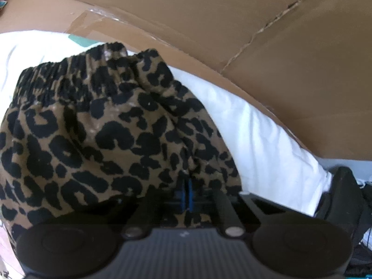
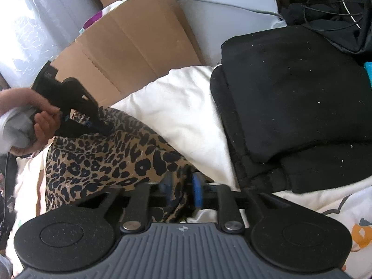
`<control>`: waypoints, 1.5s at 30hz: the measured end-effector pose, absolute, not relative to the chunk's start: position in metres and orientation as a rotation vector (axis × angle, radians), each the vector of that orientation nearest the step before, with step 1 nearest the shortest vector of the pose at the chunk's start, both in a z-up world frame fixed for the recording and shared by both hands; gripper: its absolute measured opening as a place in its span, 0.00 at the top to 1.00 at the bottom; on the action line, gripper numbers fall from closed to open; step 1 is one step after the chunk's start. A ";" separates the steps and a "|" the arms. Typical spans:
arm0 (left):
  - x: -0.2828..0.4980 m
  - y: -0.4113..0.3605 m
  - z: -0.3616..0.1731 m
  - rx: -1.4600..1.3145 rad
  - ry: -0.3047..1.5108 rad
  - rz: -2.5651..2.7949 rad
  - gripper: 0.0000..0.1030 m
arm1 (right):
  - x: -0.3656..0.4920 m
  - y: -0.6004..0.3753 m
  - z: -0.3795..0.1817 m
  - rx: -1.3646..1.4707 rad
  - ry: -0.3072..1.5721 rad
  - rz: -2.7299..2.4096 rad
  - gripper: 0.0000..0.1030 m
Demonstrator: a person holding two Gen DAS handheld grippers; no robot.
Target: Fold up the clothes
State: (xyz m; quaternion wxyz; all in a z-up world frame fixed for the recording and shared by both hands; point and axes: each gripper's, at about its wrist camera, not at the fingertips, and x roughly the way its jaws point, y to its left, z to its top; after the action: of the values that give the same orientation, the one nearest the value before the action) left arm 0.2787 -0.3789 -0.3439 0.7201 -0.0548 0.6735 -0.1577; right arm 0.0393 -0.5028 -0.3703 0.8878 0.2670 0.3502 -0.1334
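in the left wrist view, the left gripper [image 1: 187, 195] is seen with its blue pads pressed close together on a pinch of the leopard-print shorts [image 1: 97, 127], whose elastic waistband is bunched at 12 o'clock over the white bedding [image 1: 251, 139], with flattened cardboard [image 1: 232, 23] behind. in the right wrist view, the right gripper [image 2: 182, 188] is clamped narrowly on the shorts' near edge at 6 o'clock, the cloth is stretched up to 9 o'clock where the other gripper is held by a hand [image 2: 34, 121], and a folded black garment [image 2: 293, 107] is laid at 2 o'clock.
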 end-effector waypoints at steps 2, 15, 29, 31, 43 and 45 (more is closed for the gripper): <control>0.276 -0.374 -0.338 -0.144 1.482 -0.363 0.99 | 0.039 -0.504 -0.369 0.554 0.720 -0.279 0.57; 0.285 -0.356 -0.285 -0.273 1.395 -0.496 1.00 | 0.049 -0.512 -0.385 0.640 0.732 -0.287 0.95; 0.282 -0.376 -0.290 -0.252 1.368 -0.556 1.00 | 0.044 -0.514 -0.388 0.639 0.754 -0.315 0.96; 0.284 -0.379 -0.300 -0.242 1.380 -0.540 1.00 | 0.044 -0.515 -0.389 0.635 0.760 -0.318 0.96; 0.294 -0.370 -0.297 -0.180 1.429 -0.570 0.84 | 0.049 -0.514 -0.389 0.601 0.788 -0.351 0.97; 0.299 -0.363 -0.277 -0.155 1.400 -0.583 0.78 | 0.049 -0.513 -0.388 0.599 0.788 -0.355 0.97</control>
State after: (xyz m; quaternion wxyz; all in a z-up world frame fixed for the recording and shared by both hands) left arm 0.2986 -0.3626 -0.2774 0.7234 -0.0702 0.6340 -0.2641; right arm 0.0488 -0.5129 -0.3877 0.8650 0.2858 0.3760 -0.1693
